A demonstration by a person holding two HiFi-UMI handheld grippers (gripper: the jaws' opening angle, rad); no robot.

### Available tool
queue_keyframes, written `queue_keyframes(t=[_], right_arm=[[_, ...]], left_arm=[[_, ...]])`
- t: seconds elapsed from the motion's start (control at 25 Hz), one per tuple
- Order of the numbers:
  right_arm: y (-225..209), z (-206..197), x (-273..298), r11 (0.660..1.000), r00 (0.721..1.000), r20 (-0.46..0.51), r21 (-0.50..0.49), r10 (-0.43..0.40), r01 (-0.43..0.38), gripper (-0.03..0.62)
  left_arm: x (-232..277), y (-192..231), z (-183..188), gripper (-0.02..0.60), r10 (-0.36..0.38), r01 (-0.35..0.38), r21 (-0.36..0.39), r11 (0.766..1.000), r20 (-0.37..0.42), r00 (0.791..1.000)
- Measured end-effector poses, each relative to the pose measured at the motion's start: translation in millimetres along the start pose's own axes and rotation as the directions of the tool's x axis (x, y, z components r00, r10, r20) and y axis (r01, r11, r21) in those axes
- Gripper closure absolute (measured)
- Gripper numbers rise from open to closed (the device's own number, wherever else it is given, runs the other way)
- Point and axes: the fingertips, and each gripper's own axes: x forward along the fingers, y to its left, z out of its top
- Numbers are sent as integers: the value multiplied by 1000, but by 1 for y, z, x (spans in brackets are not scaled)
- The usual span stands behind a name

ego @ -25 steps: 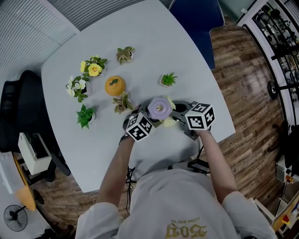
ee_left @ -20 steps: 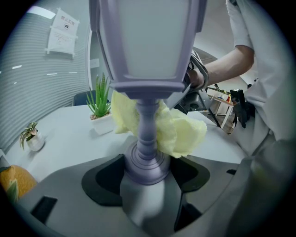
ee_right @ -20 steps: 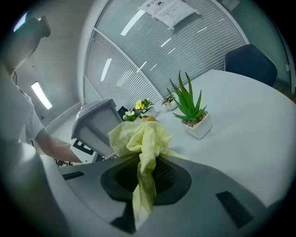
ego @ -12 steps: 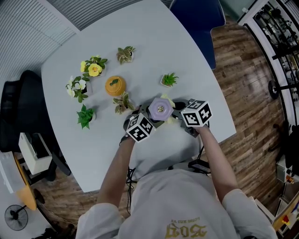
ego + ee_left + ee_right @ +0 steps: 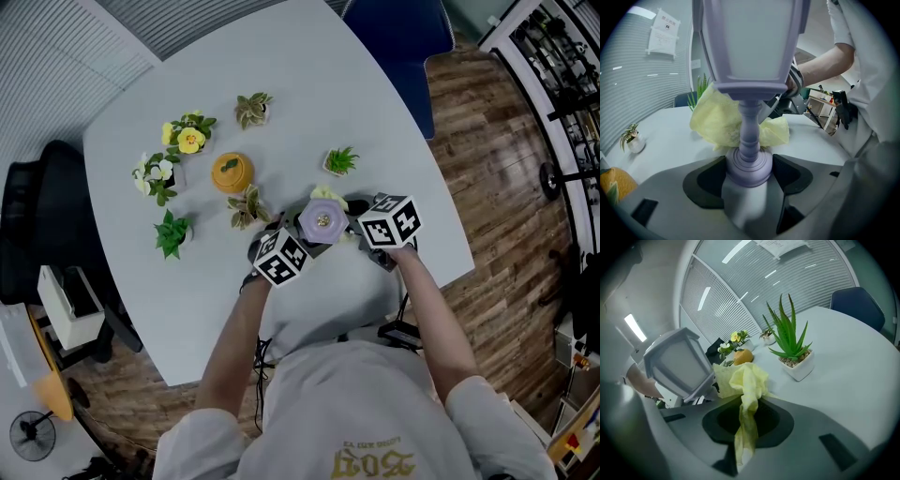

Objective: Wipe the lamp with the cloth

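Observation:
A lilac lantern-shaped lamp (image 5: 322,219) stands near the table's front edge. My left gripper (image 5: 749,174) is shut on the lamp's round base (image 5: 749,165), and the lamp's shade (image 5: 749,42) towers right above the jaws. My right gripper (image 5: 746,427) is shut on a pale yellow cloth (image 5: 744,380). The cloth (image 5: 723,123) bunches against the far side of the lamp's stem, below the shade. In the head view the cloth (image 5: 324,193) peeks out behind the lamp, between the left gripper (image 5: 281,255) and the right gripper (image 5: 390,223).
A small aloe in a white pot (image 5: 793,350) stands just beyond the cloth (image 5: 337,160). Further left sit an orange gourd-shaped object (image 5: 230,172), a leafy plant (image 5: 246,205), flower pots (image 5: 187,137) and a green plant (image 5: 172,232). A blue chair (image 5: 394,37) is behind the table (image 5: 300,84).
The right gripper has moved left and slightly away, carrying the cloth round behind the lamp. The left gripper and the lamp have stayed in place.

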Motion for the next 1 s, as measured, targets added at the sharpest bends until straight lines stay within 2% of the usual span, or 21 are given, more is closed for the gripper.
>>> queue_keyframes(t=[0.44, 1.0], right_arm=[[-4, 5, 10, 1000, 1000, -18, 10, -3, 3, 542], [-11, 7, 15, 998, 999, -8, 32, -47, 47, 540]], left_arm=[[-1, -1, 2, 264, 0, 0, -1, 1000, -1, 1000], [0, -1, 1, 264, 1, -1, -2, 1000, -3, 1000]])
